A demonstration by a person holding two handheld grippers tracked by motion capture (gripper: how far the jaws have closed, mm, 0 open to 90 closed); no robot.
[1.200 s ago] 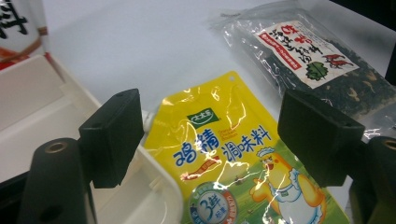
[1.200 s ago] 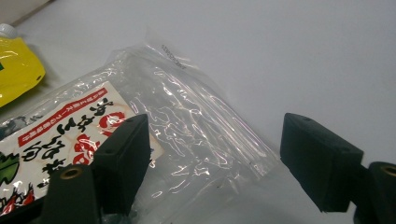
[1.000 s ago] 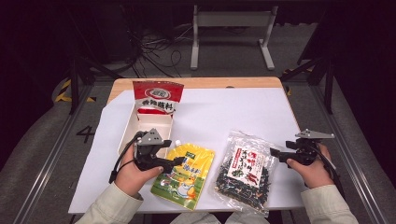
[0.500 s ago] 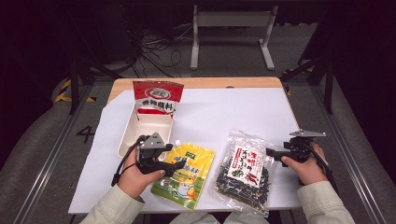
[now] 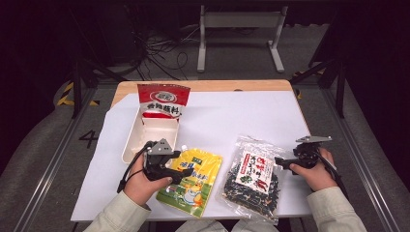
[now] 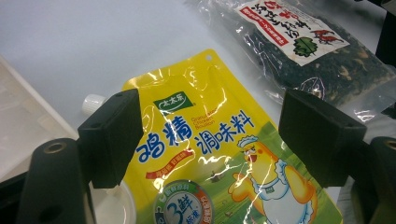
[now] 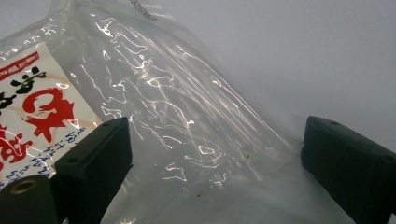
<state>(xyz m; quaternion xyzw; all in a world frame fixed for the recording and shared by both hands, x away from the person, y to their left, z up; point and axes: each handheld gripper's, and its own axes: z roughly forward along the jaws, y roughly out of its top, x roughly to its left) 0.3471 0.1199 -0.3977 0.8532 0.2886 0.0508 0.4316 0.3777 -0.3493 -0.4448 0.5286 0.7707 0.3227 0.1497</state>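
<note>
We note both the left gripper [image 5: 183, 170] over the yellow pouch [image 5: 193, 181] and the right gripper [image 5: 279, 162] at the seaweed bag [image 5: 254, 179] spread wide, risking slippage on glossy film.

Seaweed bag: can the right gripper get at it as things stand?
Probably yes. The right gripper sits at the seaweed bag's edge, jaws open, and its own view shows the bag's clear edge between them, nothing blocking.

Yellow pouch [image 5: 191, 181], black tongs [image 6: 210, 140]
</note>
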